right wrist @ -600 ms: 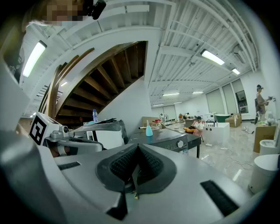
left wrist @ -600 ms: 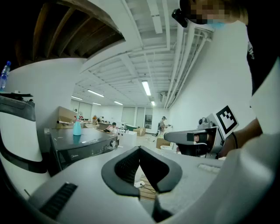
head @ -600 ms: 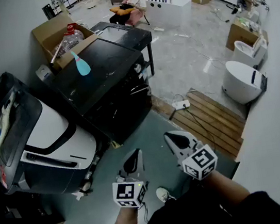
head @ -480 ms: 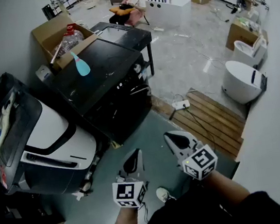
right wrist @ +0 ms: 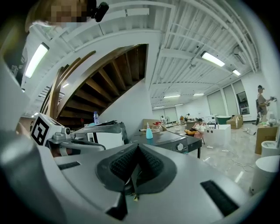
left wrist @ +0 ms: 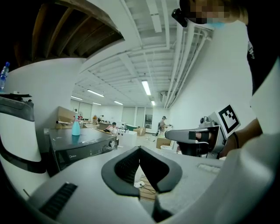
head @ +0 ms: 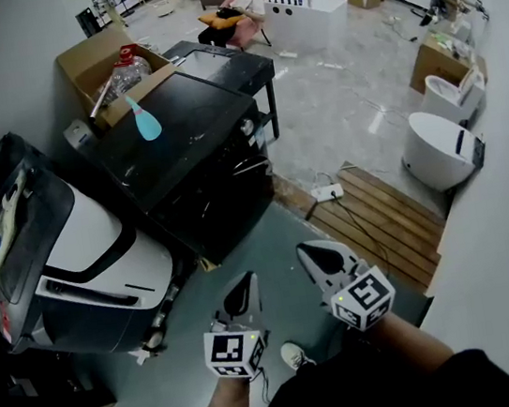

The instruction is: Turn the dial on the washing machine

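Judged at approach: left gripper [head: 246, 284] and right gripper [head: 312, 254], both closed and empty, hang well apart from the washing machine [head: 189, 132]; the next move likely calls for reaching its front-edge dial [right wrist: 179, 147] with the jaws opened.

Black washing machine [head: 196, 131], front dial [right wrist: 179, 146] — seemingly silver

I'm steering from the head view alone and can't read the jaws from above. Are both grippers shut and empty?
Observer: In its own view the left gripper has its jaws together, with nothing between them.
Operator: And the right?
Observer: The right gripper is the same, shut and empty.
Operator: Where's the dial?
Observer: The right gripper view shows a round dial on the front of the washing machine, toward that view's right. It is ahead of the jaws and well apart from them.
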Available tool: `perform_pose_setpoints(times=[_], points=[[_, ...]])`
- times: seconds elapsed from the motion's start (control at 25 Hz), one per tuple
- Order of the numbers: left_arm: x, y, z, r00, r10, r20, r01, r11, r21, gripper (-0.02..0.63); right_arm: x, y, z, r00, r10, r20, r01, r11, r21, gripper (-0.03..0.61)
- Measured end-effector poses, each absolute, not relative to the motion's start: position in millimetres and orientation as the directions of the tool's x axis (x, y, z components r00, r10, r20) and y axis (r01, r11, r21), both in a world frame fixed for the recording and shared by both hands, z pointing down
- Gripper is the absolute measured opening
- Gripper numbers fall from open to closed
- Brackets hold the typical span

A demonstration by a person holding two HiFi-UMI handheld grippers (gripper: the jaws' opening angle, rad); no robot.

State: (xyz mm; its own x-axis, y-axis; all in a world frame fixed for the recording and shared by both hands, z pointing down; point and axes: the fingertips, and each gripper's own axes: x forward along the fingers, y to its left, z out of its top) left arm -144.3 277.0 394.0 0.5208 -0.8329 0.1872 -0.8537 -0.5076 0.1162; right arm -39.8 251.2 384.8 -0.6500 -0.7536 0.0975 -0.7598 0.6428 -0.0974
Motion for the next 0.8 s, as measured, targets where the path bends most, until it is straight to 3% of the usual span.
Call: perform_pose_setpoints(times=[0.8], points=[[-19.9,210.4,382.9,0.493,-0.853,0.175,-0.870,-0.481,0.108,0.005,80.0,181.9,370.1,-0.686,-0.725,0.070,-0.727,0.676,-0.121,0.002]])
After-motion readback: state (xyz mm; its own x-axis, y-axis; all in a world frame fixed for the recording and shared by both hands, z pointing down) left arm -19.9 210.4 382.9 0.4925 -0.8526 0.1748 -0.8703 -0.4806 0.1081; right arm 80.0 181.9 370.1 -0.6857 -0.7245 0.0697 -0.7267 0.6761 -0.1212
